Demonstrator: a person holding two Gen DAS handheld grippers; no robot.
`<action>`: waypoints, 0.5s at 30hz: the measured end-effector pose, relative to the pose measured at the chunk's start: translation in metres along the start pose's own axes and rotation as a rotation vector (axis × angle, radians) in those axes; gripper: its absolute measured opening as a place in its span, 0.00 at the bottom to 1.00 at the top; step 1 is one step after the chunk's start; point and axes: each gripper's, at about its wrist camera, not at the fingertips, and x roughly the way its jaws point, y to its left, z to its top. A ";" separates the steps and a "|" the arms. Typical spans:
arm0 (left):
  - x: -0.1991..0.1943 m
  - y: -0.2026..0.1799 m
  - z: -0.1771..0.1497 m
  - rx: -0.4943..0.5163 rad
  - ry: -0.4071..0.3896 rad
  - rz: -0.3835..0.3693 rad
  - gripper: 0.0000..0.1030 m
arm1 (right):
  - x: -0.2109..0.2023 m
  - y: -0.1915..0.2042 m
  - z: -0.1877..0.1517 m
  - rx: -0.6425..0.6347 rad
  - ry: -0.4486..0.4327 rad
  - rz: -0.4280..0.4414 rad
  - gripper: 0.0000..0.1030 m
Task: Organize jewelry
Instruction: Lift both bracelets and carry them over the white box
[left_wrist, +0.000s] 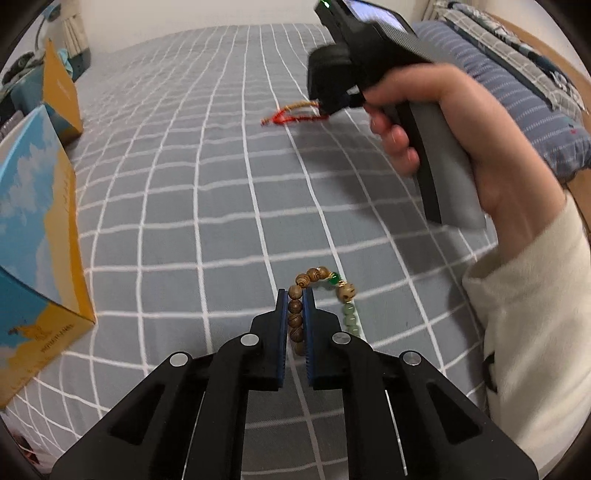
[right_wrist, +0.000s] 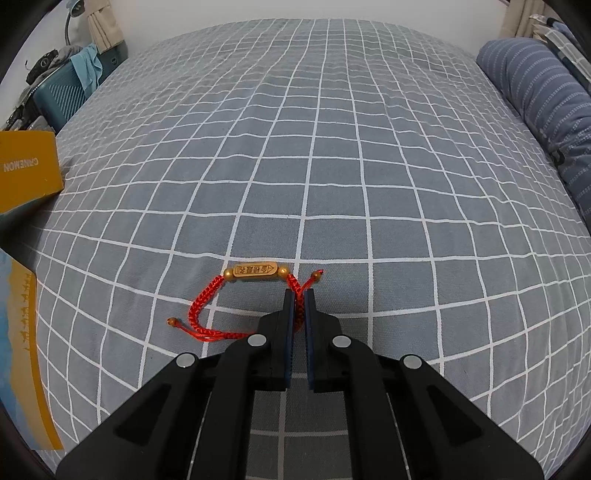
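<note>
Both grippers are clenched, each on one bracelet, two bracelets in all. The left gripper (left_wrist: 295, 295) pinches a run of brown beads of the wooden bead bracelet (left_wrist: 295, 317) between its jaws, the rest of the loop, with one bright green bead and a string of pale green ones, curling past the jaw tips and off to the right onto the bed (left_wrist: 221, 166). The right gripper (right_wrist: 299, 295) grips the red cord bracelet (right_wrist: 207, 314) by its braid, so the gold tag lies just beyond the tips and the knotted ends trail left. Holding each by the strand seems meant to lift it whole toward the two yellow-and-blue boxes (left_wrist: 40, 229), far left of the jaws.
</note>
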 end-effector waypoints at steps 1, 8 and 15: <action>-0.003 0.002 0.004 -0.004 -0.009 0.006 0.07 | -0.002 0.000 0.000 0.001 -0.003 0.001 0.04; -0.007 0.024 0.038 -0.038 -0.075 0.081 0.07 | -0.022 -0.001 -0.005 0.013 -0.035 0.014 0.04; -0.009 0.045 0.065 -0.077 -0.102 0.113 0.07 | -0.045 -0.003 -0.012 0.029 -0.073 0.026 0.04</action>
